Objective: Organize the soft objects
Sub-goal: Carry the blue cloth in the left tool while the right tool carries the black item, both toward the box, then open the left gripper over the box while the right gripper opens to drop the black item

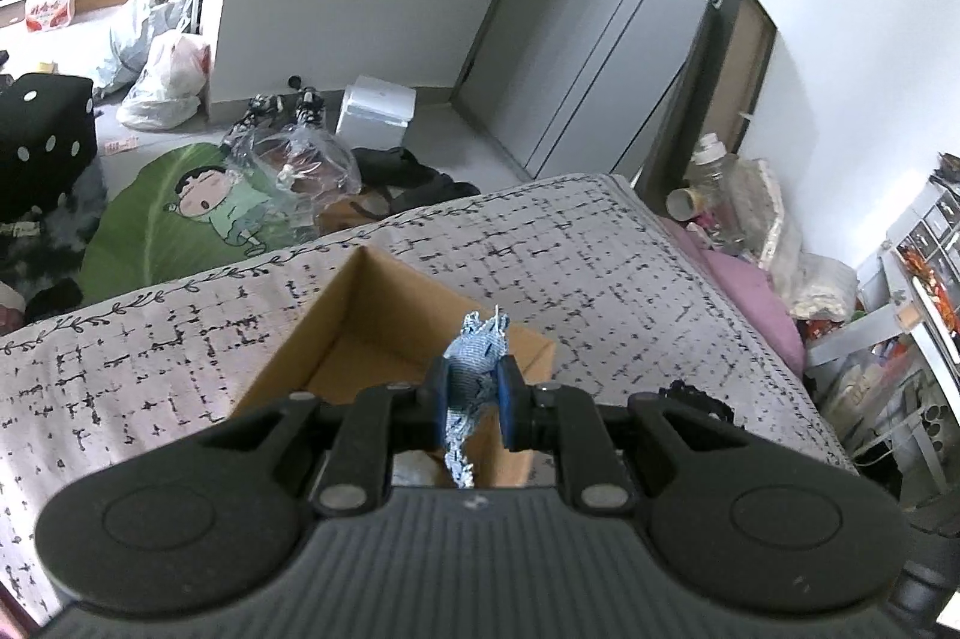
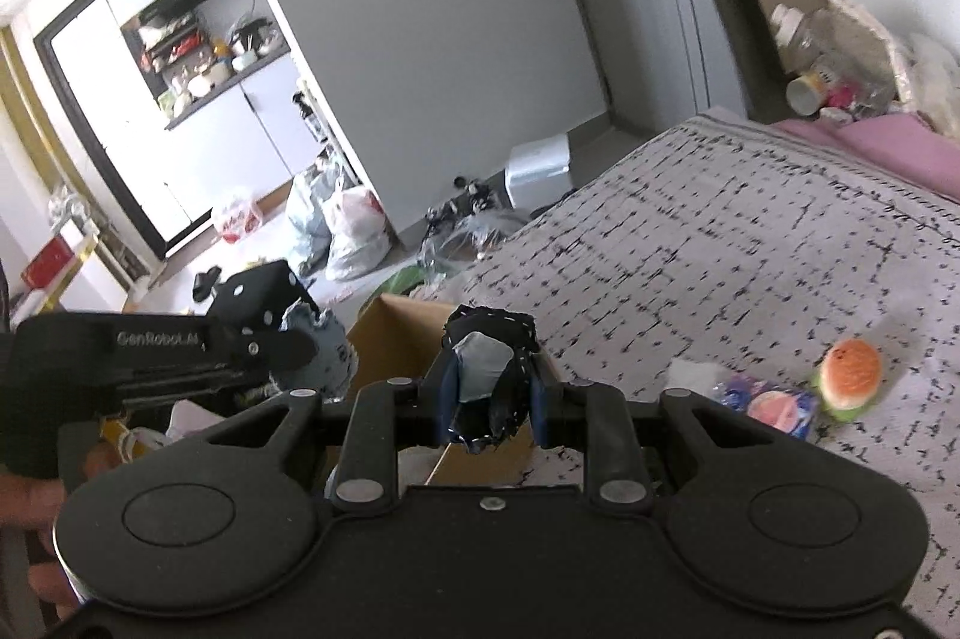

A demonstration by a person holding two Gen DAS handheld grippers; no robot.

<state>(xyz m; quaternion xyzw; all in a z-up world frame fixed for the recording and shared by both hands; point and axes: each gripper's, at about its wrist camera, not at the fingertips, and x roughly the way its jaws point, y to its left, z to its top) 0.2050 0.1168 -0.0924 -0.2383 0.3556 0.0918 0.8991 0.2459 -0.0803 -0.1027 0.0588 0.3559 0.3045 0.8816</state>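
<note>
My left gripper is shut on a frayed blue denim cloth and holds it over an open cardboard box on the bed. My right gripper is shut on a black and grey fabric piece with white stitching, just above the same box. The left gripper with the denim cloth shows at the left of the right wrist view. A burger-shaped soft toy and a blue and pink packet lie on the bedspread to the right.
The bed has a grey patterned spread and a pink sheet edge. A black lacy item lies right of the box. The floor beyond holds plastic bags, a green cartoon cushion, a black dotted box and a white box.
</note>
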